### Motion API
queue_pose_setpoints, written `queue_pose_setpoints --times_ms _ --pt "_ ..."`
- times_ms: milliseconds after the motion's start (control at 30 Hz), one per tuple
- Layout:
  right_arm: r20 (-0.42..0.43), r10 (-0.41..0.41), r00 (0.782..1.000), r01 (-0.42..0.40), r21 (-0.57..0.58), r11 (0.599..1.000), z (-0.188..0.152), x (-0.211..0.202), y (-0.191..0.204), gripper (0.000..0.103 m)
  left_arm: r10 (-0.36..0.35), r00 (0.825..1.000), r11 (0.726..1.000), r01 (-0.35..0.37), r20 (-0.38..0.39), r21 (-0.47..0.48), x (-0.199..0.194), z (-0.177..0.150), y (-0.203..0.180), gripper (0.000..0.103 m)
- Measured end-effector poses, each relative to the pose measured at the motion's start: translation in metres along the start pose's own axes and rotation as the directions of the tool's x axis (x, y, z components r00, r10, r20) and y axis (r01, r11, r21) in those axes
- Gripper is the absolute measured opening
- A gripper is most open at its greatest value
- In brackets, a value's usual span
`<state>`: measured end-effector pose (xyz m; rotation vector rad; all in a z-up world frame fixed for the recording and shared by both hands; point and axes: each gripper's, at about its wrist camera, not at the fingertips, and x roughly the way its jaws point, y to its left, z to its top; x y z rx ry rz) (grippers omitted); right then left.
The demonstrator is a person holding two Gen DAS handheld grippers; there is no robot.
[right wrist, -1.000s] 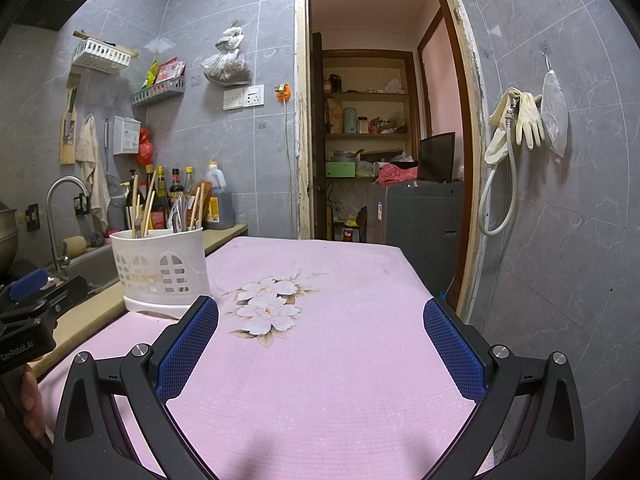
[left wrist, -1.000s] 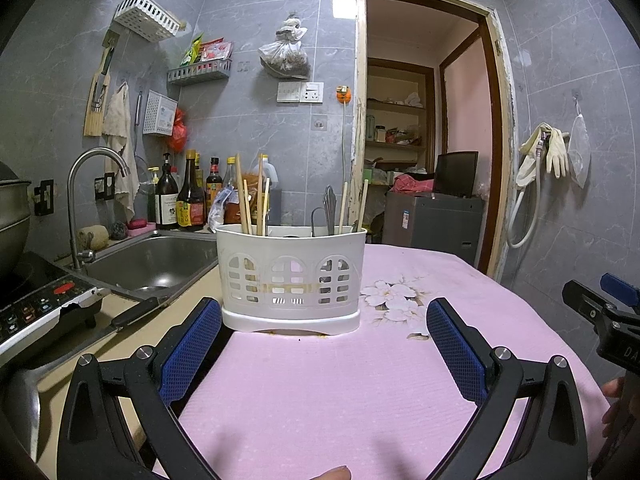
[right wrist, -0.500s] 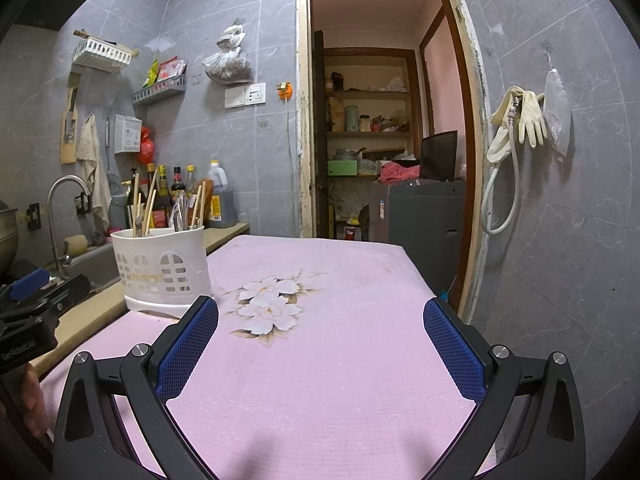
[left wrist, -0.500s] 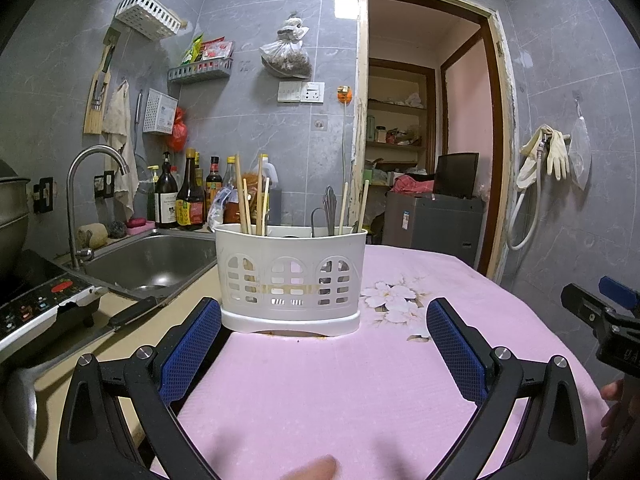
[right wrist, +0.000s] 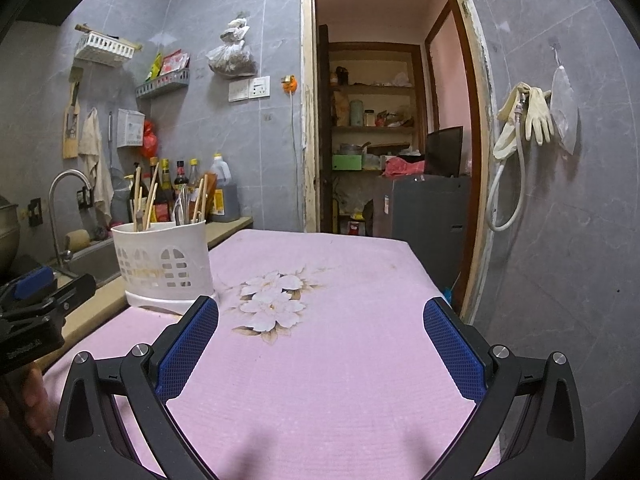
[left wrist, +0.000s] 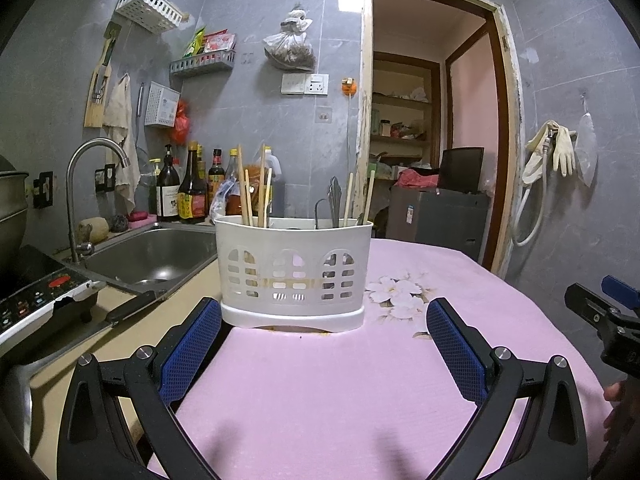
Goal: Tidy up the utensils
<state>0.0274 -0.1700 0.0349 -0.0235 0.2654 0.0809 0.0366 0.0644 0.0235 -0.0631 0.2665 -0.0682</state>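
A white slotted utensil holder (left wrist: 293, 266) stands on the pink floral table cover (left wrist: 320, 392), at its left edge. It holds wooden chopsticks (left wrist: 256, 192) on the left and metal utensils (left wrist: 333, 202) with more chopsticks on the right. My left gripper (left wrist: 323, 346) is open and empty, just in front of the holder. In the right wrist view the holder (right wrist: 164, 264) stands at the left. My right gripper (right wrist: 320, 344) is open and empty over the cover, to the holder's right.
A steel sink (left wrist: 152, 256) with a tap (left wrist: 94, 184) lies left of the holder. Sauce bottles (left wrist: 188, 192) stand behind it. An induction cooker (left wrist: 36, 300) sits at far left. A doorway (right wrist: 384, 136) opens behind the table.
Both grippers stay open and nearly still. The left view has shifted very slightly; the holder and its utensils have not moved.
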Motion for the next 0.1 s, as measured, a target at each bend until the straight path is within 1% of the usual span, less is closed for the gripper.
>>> queue_pose_setpoints --times_ms 100 --pt "-0.012 0.009 1.0 -0.009 0.002 1.0 -0.0008 0.0022 0.0002 0.103 0.0 1.0 1.0 0.0 -0.004 0.002 0.0004 -0.0007 -0.0003 0.101"
